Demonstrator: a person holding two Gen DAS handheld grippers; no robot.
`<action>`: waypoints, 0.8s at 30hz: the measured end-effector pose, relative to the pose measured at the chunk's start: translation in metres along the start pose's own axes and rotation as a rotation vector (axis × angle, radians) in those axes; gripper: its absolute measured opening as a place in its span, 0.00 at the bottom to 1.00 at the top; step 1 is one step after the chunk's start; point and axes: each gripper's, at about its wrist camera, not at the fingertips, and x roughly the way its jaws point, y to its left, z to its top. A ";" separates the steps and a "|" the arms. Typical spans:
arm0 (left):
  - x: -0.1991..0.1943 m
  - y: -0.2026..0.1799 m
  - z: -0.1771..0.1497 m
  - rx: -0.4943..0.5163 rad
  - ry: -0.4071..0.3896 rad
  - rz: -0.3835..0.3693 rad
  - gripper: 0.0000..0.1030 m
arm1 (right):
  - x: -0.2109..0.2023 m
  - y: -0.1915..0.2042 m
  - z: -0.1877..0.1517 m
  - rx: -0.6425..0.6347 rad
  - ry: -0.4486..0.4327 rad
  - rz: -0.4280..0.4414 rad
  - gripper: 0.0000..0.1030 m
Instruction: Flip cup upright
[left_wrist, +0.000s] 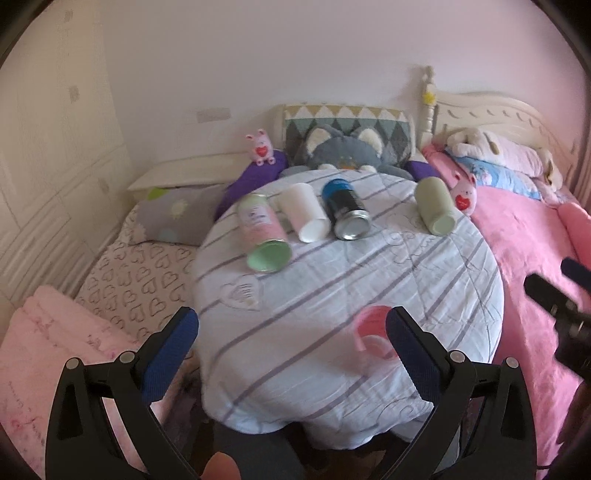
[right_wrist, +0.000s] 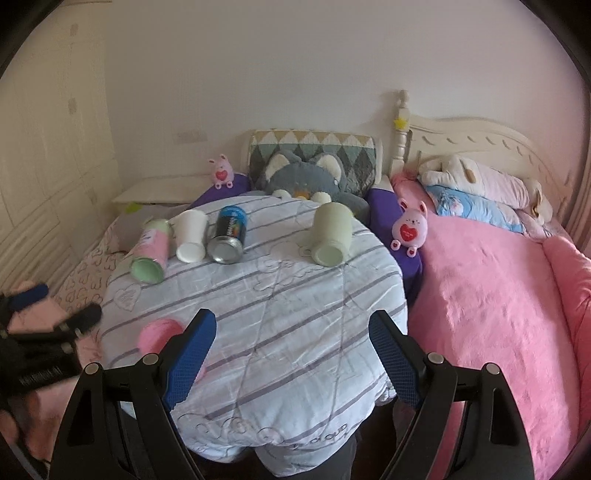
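Observation:
Several cups lie on their sides on a round table under a striped cloth (left_wrist: 332, 280): a pink and green cup (left_wrist: 263, 232), a white cup (left_wrist: 305, 211), a dark blue metal cup (left_wrist: 345, 208) and a pale green cup (left_wrist: 436, 205). A pink cup (left_wrist: 371, 332) stands near the table's front, blurred, partly behind my left gripper's right finger. My left gripper (left_wrist: 291, 332) is open and empty above the front edge. My right gripper (right_wrist: 292, 338) is open and empty over the cloth (right_wrist: 277, 295), with the pink cup (right_wrist: 159, 334) just left of its left finger.
A bed with a pink blanket (right_wrist: 491, 295) runs along the right. Plush toys and pillows (right_wrist: 303, 173) crowd the far side behind the table. A heart-print mattress (left_wrist: 140, 277) and pink bedding (left_wrist: 55, 339) lie left. The other gripper shows at each view's edge.

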 end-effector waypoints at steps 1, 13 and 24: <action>-0.003 0.006 0.000 -0.006 0.010 0.011 1.00 | 0.000 0.006 -0.002 -0.011 0.005 0.010 0.83; -0.010 0.038 -0.010 -0.056 0.053 0.073 1.00 | -0.002 0.036 -0.011 -0.050 0.026 0.058 0.83; -0.008 0.032 -0.012 -0.046 0.065 0.055 1.00 | -0.005 0.032 -0.009 -0.039 0.027 0.047 0.83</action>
